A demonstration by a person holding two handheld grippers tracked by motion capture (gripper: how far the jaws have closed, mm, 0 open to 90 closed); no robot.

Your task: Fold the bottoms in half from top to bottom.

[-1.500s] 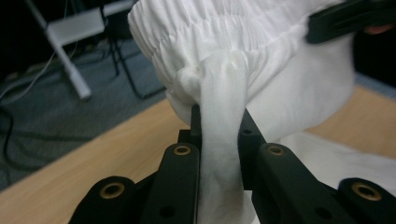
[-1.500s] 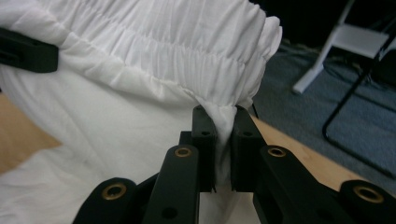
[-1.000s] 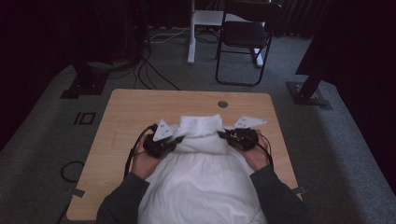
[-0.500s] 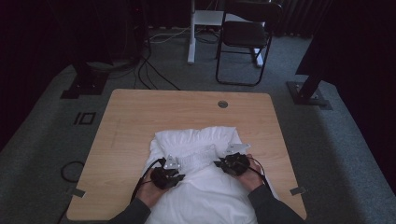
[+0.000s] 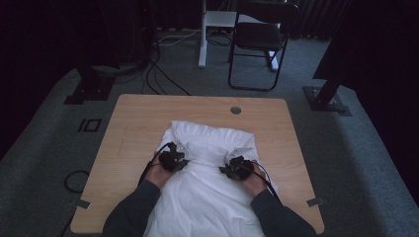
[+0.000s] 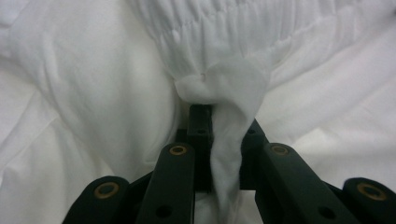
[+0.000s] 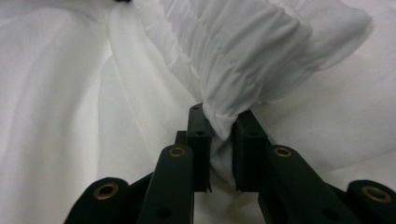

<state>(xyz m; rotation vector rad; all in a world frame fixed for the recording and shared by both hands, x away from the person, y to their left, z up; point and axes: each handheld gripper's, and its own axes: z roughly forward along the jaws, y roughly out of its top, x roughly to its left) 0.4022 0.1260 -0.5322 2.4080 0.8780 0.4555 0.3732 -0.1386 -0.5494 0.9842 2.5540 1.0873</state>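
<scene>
White cotton-like cloth lies across the near half of the wooden table (image 5: pixel 128 128): a white garment (image 5: pixel 207 197) with a gathered, elastic-looking band (image 5: pixel 217 143) folded toward the far side. Its near end hangs over the table edge between the person's sleeves.

The left gripper (image 5: pixel 173 160) has its jaws almost closed, with a bunched fold of the band (image 6: pixel 219 88) pinched between them. The right gripper (image 5: pixel 238 169) is the same: narrow gap, a pleated corner of the band (image 7: pixel 243 70) clamped in it. Both rest on the garment, well apart from each other.

No label or writing can be read on the cloth.

Half a second before, both grippers were nearer to the person; now they have moved away, and the folded band lies farther up the table.

Beyond the table stands a black chair (image 5: pixel 262 34) on grey carpet.
</scene>
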